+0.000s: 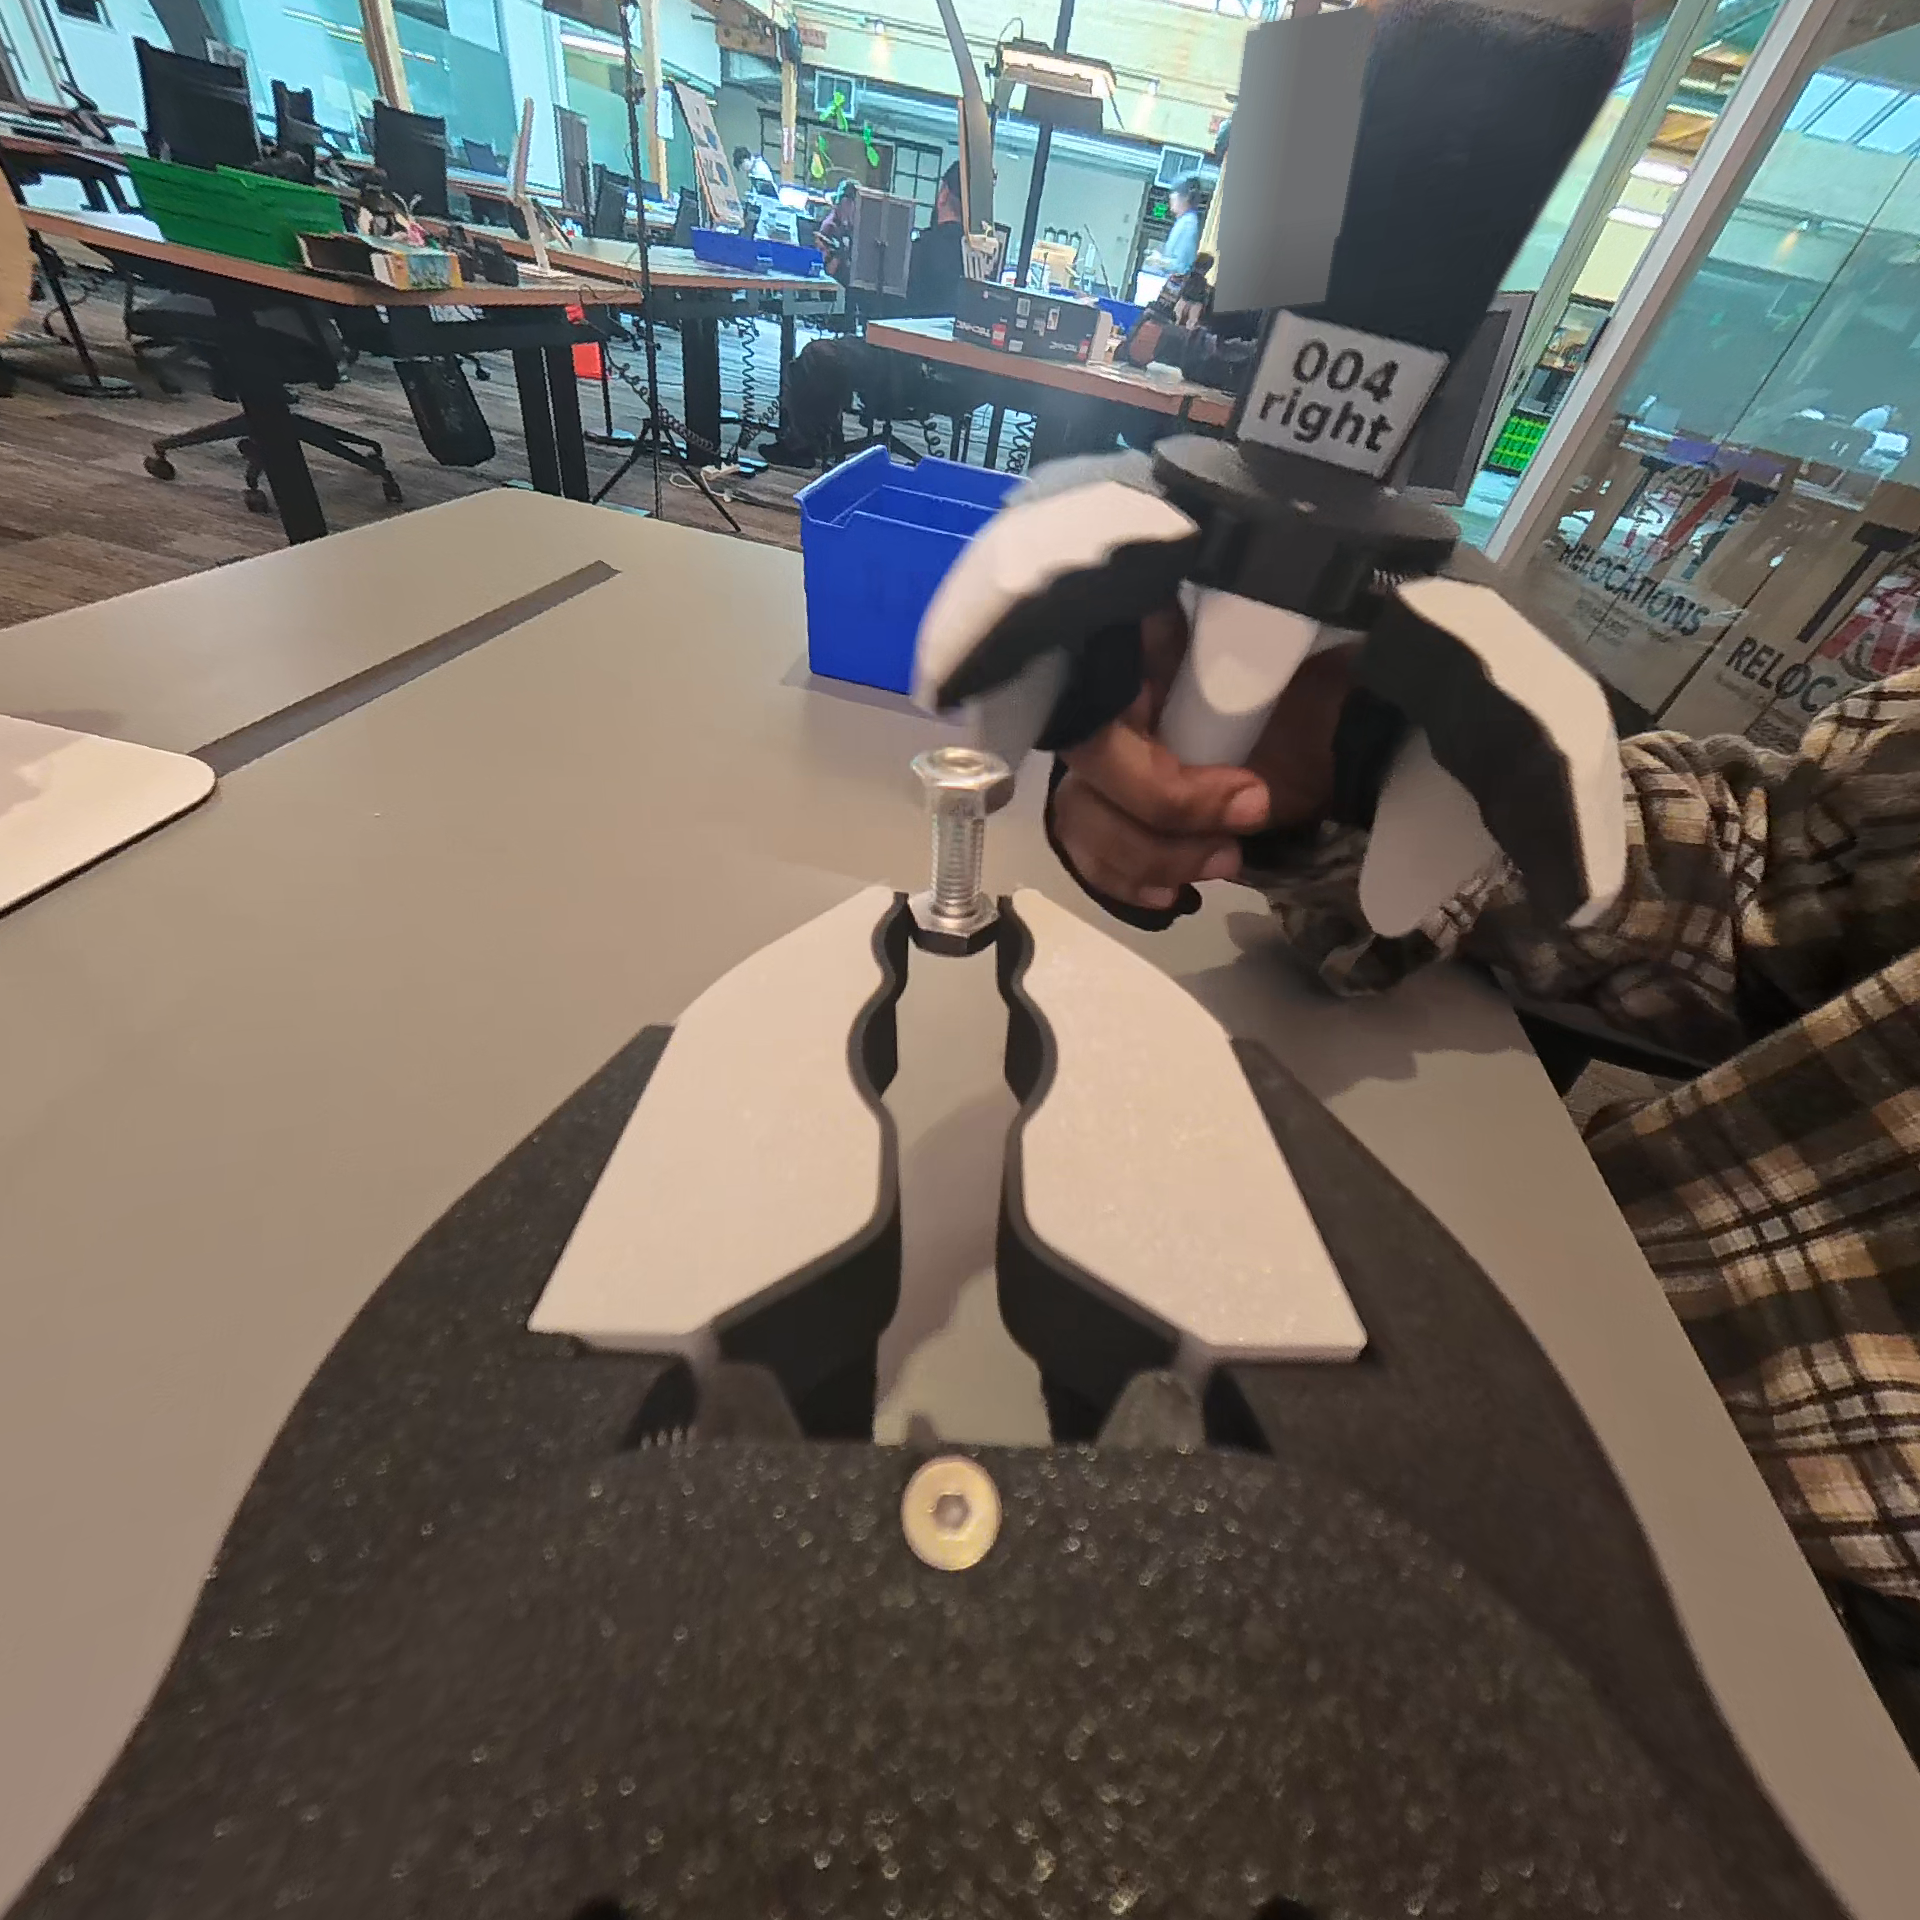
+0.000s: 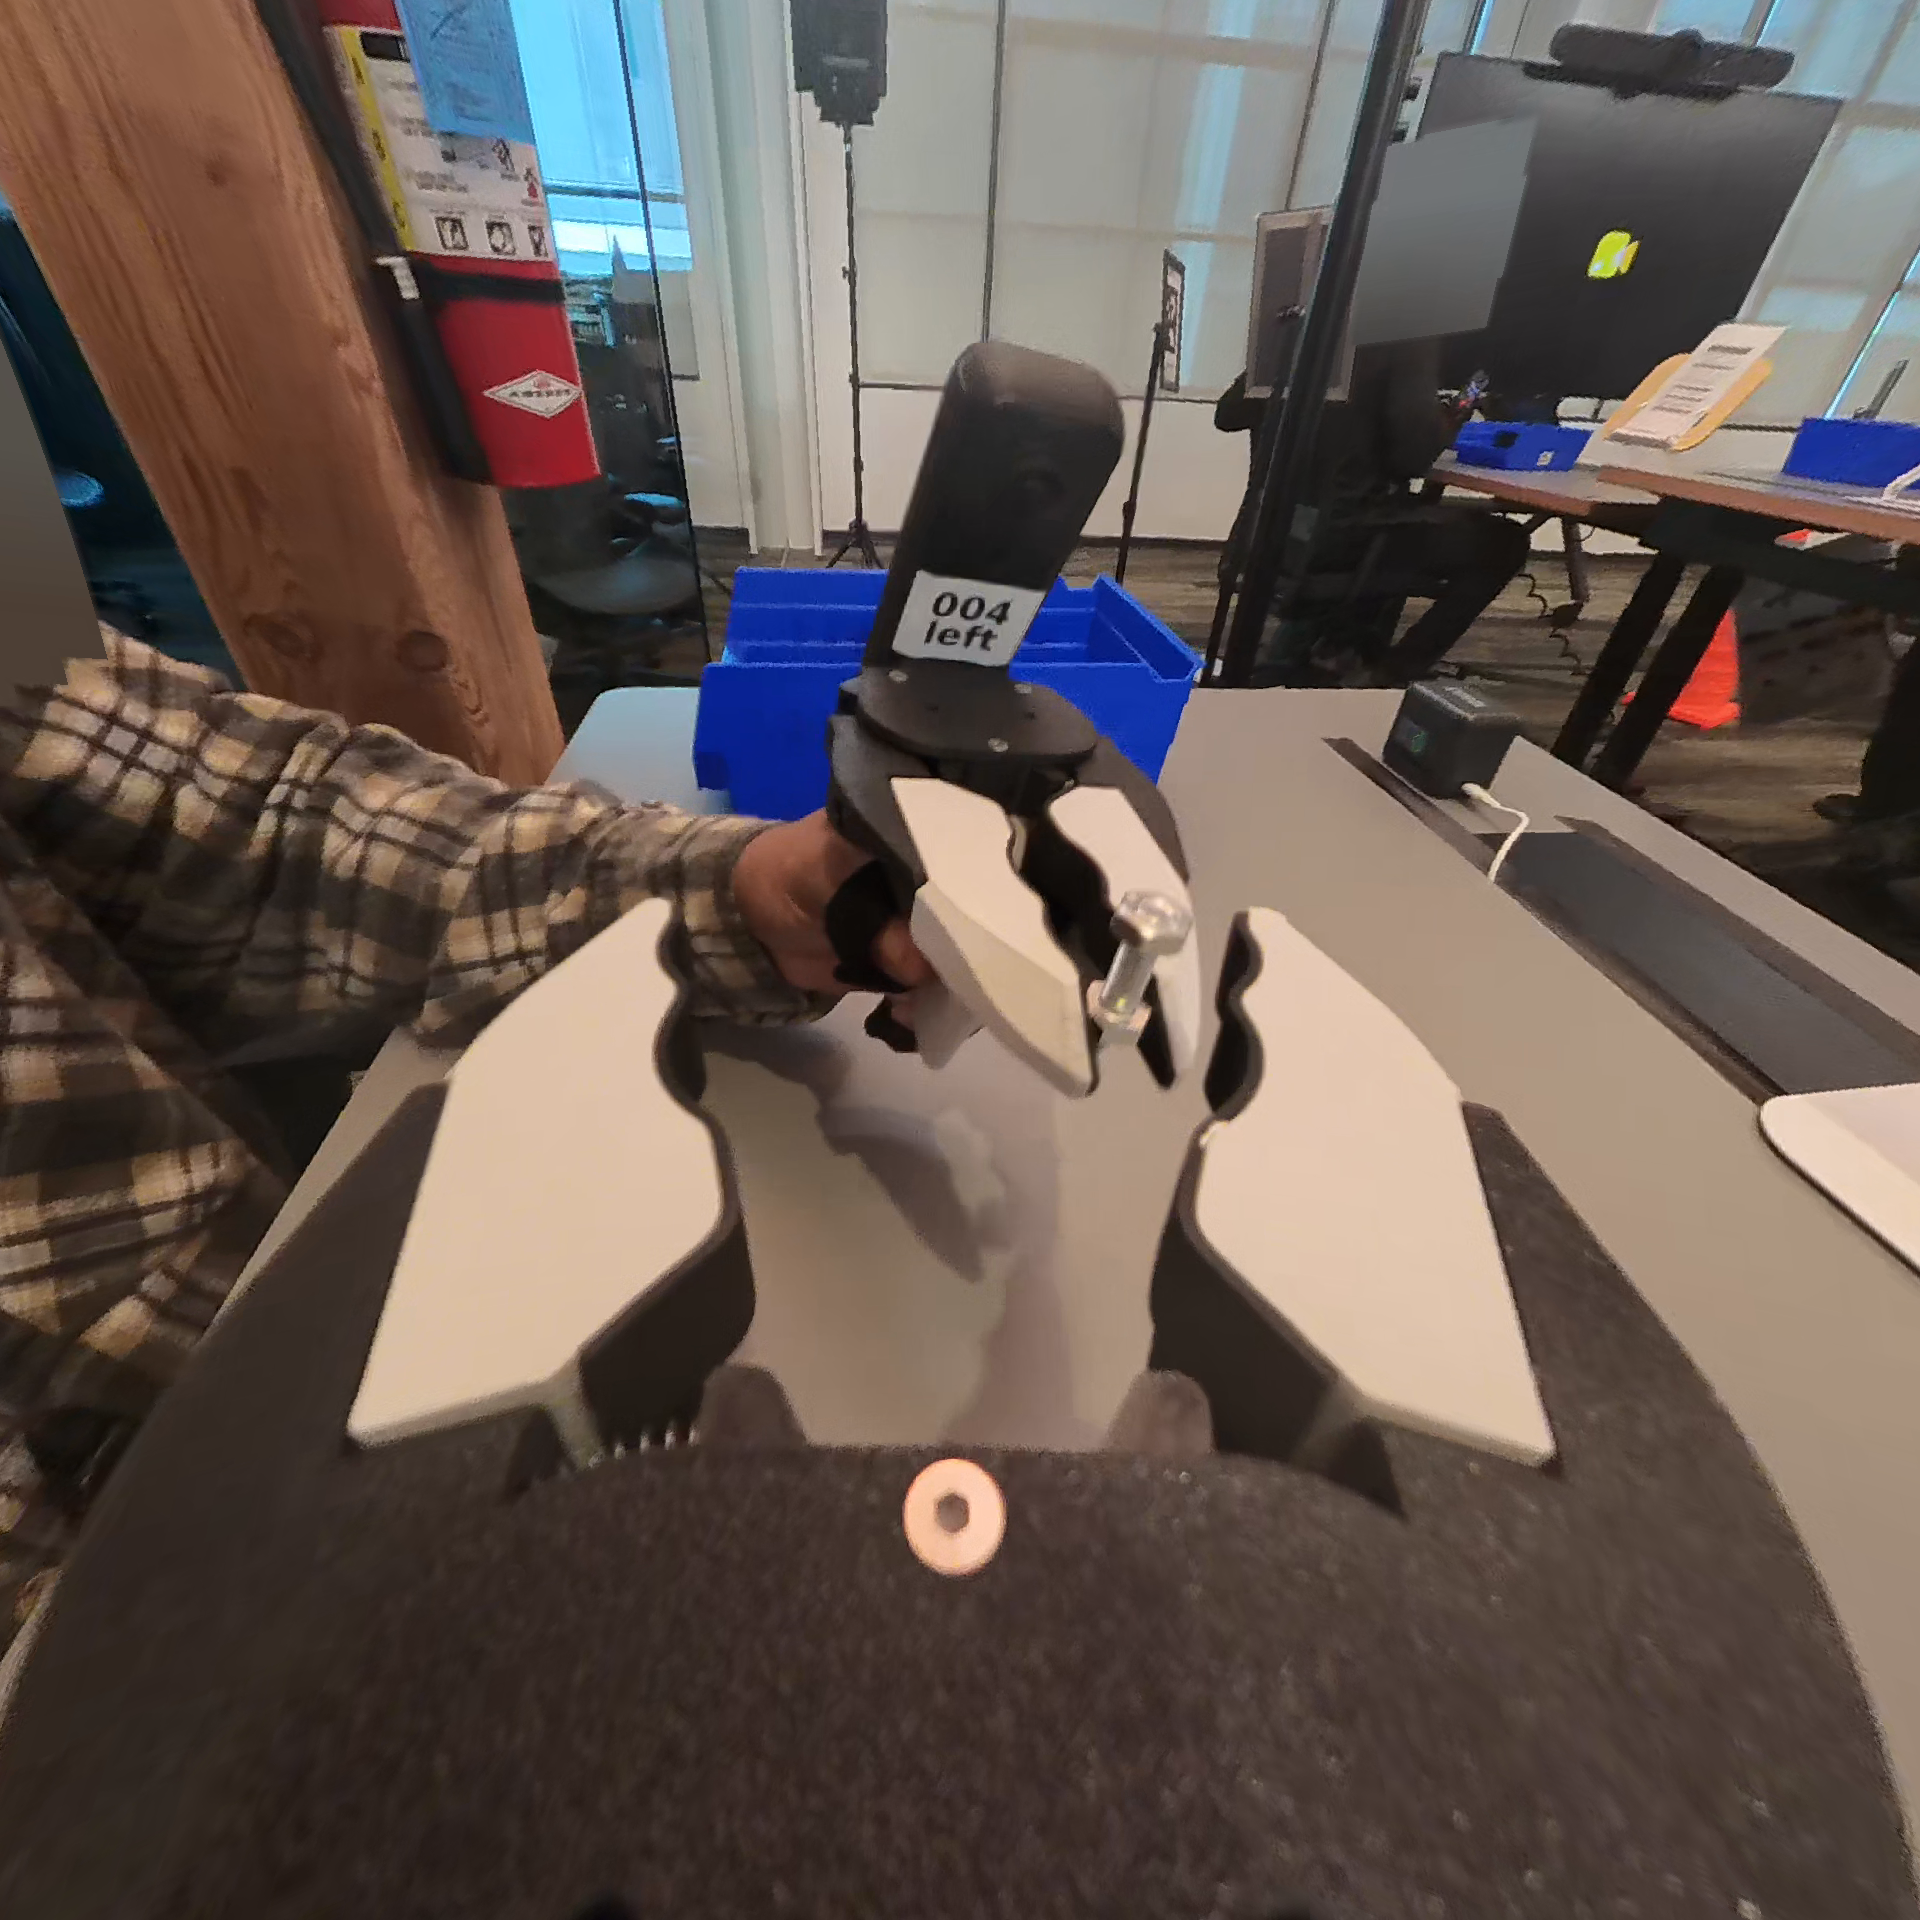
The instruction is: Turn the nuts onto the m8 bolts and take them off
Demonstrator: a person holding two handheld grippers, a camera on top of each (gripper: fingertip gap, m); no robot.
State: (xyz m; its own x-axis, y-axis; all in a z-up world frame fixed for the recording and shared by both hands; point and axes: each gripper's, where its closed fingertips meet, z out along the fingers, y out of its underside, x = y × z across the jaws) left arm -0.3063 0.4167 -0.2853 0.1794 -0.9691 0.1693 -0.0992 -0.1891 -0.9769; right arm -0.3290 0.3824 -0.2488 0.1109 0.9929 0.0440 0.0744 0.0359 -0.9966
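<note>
Clamping hex nut (image 1: 951, 928) of threaded steel bolt (image 1: 957, 831): left gripper (image 1: 953, 914)

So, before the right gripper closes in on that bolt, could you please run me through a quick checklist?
1. Left gripper grips the assembly: ok, shut on the nut at the bolt's lower end.
2. Bolt upright, head on top: ok in the left wrist view.
3. Right gripper ready to receive: ok, jaws wide apart and holding nothing.
4. Right gripper lined up with the bolt head: not ok, the head sits right of centre.
5. Nut fully threaded: cannot tell.
6. Blue bin out of the way: ok, it stands well behind.
</note>
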